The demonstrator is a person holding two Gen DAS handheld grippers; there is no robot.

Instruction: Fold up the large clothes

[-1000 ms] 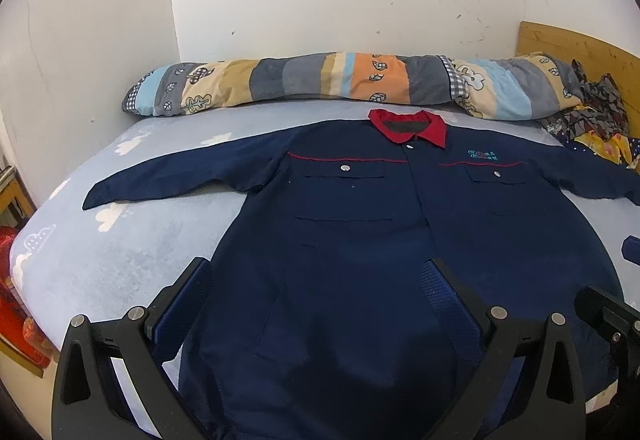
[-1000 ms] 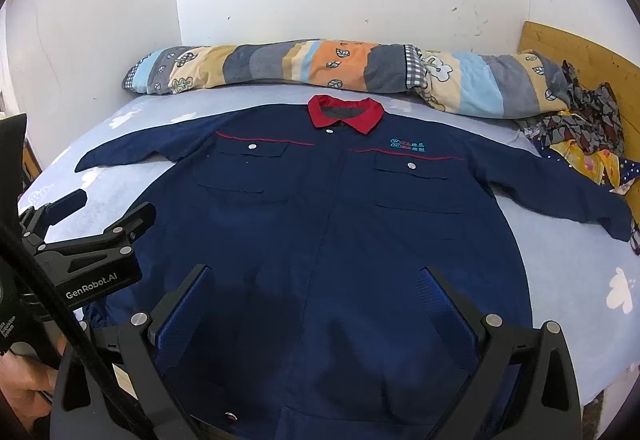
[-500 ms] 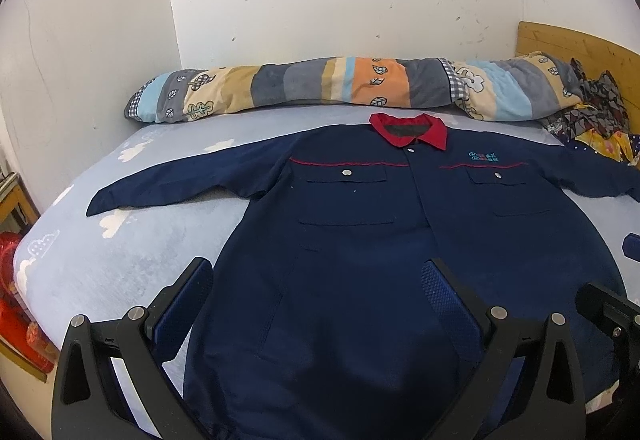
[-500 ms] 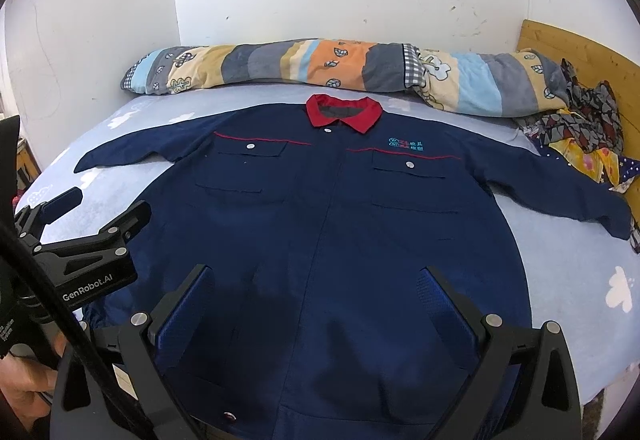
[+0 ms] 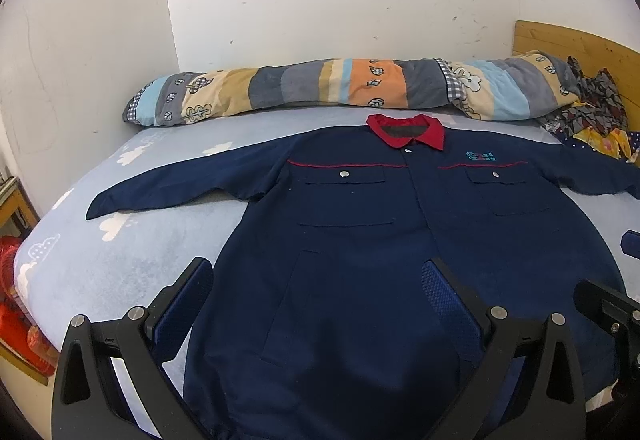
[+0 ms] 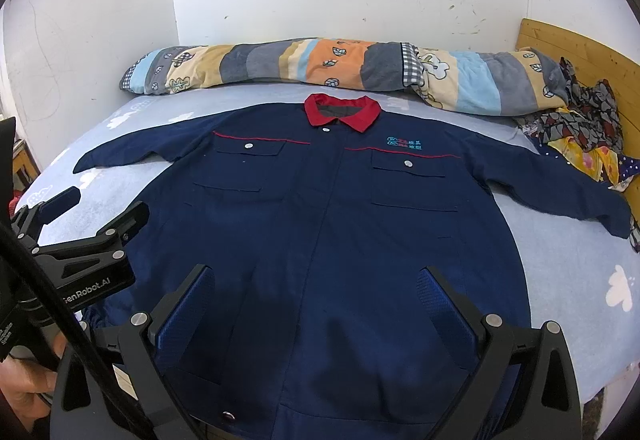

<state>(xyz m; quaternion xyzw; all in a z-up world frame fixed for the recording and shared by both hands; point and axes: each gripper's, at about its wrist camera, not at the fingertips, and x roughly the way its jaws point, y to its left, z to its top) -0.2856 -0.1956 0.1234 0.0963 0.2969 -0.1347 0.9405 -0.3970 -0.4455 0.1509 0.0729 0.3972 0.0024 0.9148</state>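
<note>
Jacket [image 6: 320, 232] lies face up and spread flat on the bed [image 6: 560, 272], collar [image 6: 342, 112] toward the rolled quilt [image 6: 320, 66] at the wall, hem toward me. Both sleeves are out to the sides: left sleeve [image 5: 180, 188] reaches toward the wall side, right sleeve [image 6: 560, 192] toward the headboard [image 6: 580, 52], its cuff near a heap of patterned clothes [image 6: 580, 132].

Left gripper [image 5: 320, 304]: fingers wide apart, holding nothing, above the jacket's lower left part; one finger is over bare sheet, the other over fabric. I cannot tell whether it touches the cloth.

Right gripper [image 6: 316, 304]: also spread wide, empty, over the lower middle of the jacket near the hem. In its view I see the left gripper just beside it, over the jacket's left edge.

Progress, my reading: no fold made yet. No sleeve turned in, no side brought over, hem not lifted. Laying out looks done; the front is fairly smooth with slight ripples by the right pocket.

Left to do, I judge: bring each sleeve and side in over the body, then fold hem toward collar. All of the folding remains.
</note>
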